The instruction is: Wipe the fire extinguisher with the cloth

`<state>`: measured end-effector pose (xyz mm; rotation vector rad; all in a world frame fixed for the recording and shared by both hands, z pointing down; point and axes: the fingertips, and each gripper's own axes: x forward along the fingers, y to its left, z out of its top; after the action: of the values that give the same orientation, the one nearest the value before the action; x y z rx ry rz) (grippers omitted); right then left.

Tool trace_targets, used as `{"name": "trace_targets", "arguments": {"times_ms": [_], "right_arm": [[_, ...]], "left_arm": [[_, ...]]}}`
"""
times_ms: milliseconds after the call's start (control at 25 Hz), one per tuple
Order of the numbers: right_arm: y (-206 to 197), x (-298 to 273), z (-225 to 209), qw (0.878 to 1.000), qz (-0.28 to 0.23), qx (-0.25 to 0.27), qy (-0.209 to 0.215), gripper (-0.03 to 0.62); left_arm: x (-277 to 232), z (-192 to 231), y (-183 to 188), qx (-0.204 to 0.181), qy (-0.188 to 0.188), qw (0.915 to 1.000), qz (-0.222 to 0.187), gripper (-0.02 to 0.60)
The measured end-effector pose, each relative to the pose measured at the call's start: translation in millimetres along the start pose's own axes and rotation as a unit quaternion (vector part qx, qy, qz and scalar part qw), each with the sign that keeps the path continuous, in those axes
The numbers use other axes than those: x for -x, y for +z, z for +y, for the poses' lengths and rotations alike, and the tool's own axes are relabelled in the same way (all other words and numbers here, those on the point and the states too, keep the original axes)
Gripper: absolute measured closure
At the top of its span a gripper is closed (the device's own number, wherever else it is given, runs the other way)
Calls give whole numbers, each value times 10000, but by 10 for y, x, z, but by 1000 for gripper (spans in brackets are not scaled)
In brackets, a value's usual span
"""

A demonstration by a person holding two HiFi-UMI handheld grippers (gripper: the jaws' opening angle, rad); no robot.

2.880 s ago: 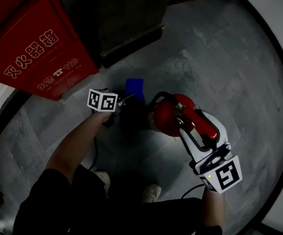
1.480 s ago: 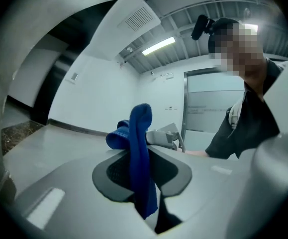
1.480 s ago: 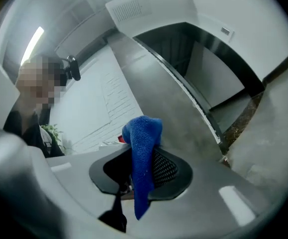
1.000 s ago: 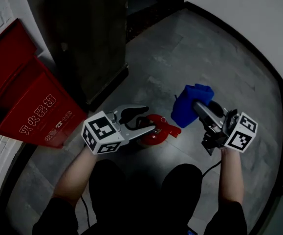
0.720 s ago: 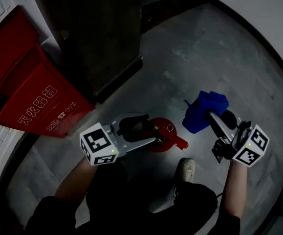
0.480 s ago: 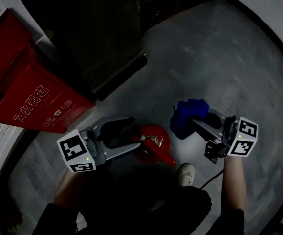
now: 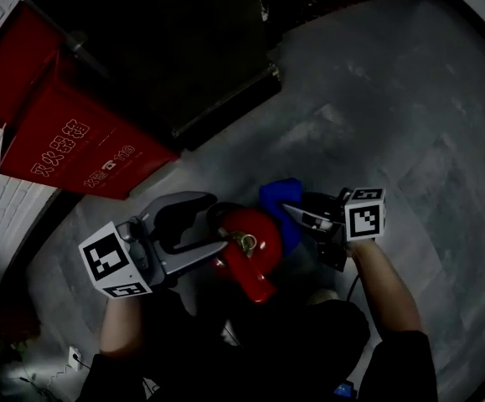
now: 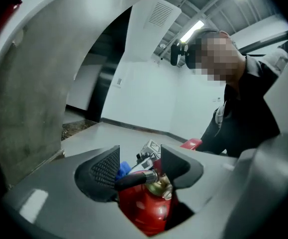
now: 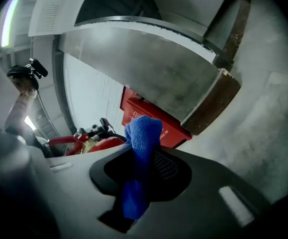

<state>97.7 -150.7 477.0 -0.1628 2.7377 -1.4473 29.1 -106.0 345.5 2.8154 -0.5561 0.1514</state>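
Note:
The red fire extinguisher [image 7: 246, 239] stands on the grey floor below me. My left gripper [image 7: 221, 229] reaches in from the left around its top. In the left gripper view the red body [image 8: 144, 210], black hose and brass valve fill the gap at my left gripper [image 8: 140, 166]. They touch both pads, and the jaws have just been closing a little on them. My right gripper [image 7: 291, 212] is shut on the blue cloth [image 7: 277, 198], right beside the extinguisher's far right side. In the right gripper view the cloth [image 9: 141, 138] sticks up from the shut jaws, with the extinguisher [image 9: 101, 143] to its left.
A red extinguisher box [image 7: 66, 141] with white print leans by the brick wall at the left; it also shows behind the cloth as the box [image 9: 148, 114]. A dark door or cabinet [image 7: 183, 48] stands at the back. My legs and feet are just below the extinguisher.
The right gripper has come down and leftward with the cloth, from out at the right to the extinguisher's side. The left gripper has stayed round the extinguisher's top, sinking slightly.

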Motion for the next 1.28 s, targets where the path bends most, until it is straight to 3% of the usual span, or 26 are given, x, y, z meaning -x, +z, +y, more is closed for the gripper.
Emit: {"name": "trace_targets", "arguments": {"times_ms": [200,400,520,760,1040,1280], "right_arm": [[-228,-134,-331,9987,-78,28,-496,520],[-454,-127,-665,9939,191,199,-1072,521],[-549,-99,-830,9928,198,57,-1177,522],[-798,-136,-1198,9906,480,-39,-1281,522],[-899,-178,-1438,9894,623,-384,-1255,520],[-1124,-183,-1762,9794,1003,-435,-1695,522]], "left_arm": [[-25,-14,-21,342,47,9994,69,336],[-20,-56,-10,575,89,9983,-69,376],[-16,-113,10,666,115,9973,-296,435],[24,-67,-29,690,474,9954,-464,450],[4,69,17,109,546,9958,-729,474],[29,158,-95,531,401,9954,-685,445]]}}
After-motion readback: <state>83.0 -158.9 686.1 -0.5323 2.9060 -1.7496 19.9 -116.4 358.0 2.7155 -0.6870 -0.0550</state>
